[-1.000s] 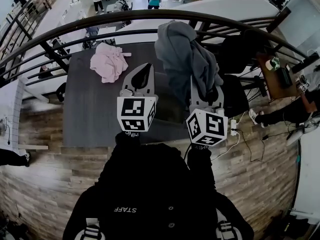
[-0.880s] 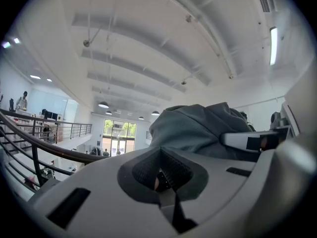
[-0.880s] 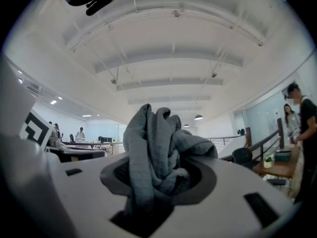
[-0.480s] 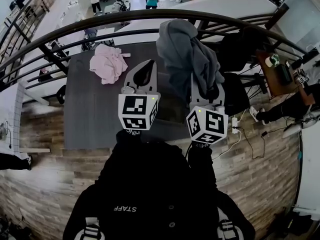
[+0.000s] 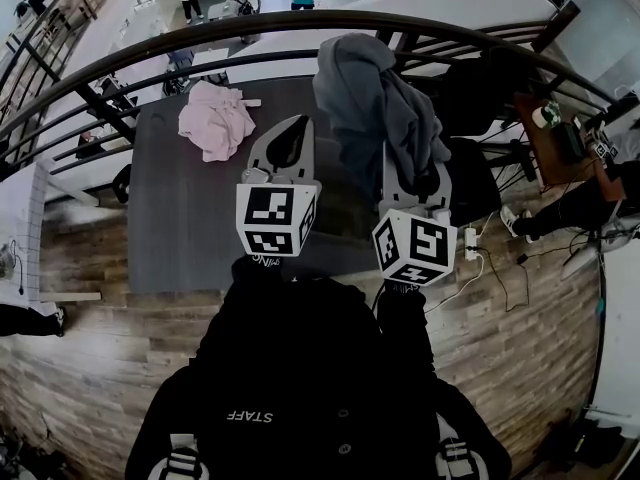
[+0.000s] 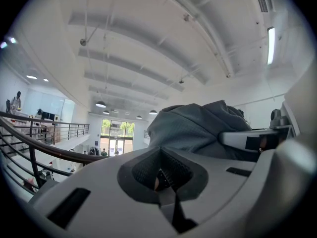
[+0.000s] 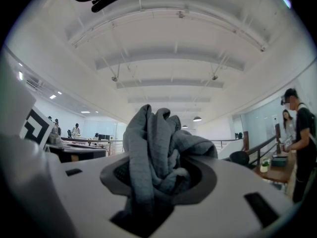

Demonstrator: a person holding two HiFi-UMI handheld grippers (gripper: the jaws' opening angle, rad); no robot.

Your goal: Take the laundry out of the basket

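In the head view a grey garment (image 5: 375, 98) hangs bunched above the dark table (image 5: 180, 228). My right gripper (image 5: 414, 180) is shut on it, its fingertips buried in the cloth. The right gripper view shows the grey garment (image 7: 153, 143) wadded between the jaws of the right gripper (image 7: 151, 182). My left gripper (image 5: 301, 123) hovers beside it at the same height, shut and empty. In the left gripper view the left gripper (image 6: 159, 150) has its tips together, with the grey garment (image 6: 198, 128) just to its right. A pink garment (image 5: 215, 118) lies crumpled on the table's far left. I cannot pick out a basket.
A curved dark railing (image 5: 300, 33) runs behind the table, with a lower floor and people beyond. A black bulky shape (image 5: 472, 183) stands right of the table. A cable and power strip (image 5: 468, 250) lie on the wood floor. A desk (image 5: 550, 143) and a seated person (image 5: 575, 213) are at the right.
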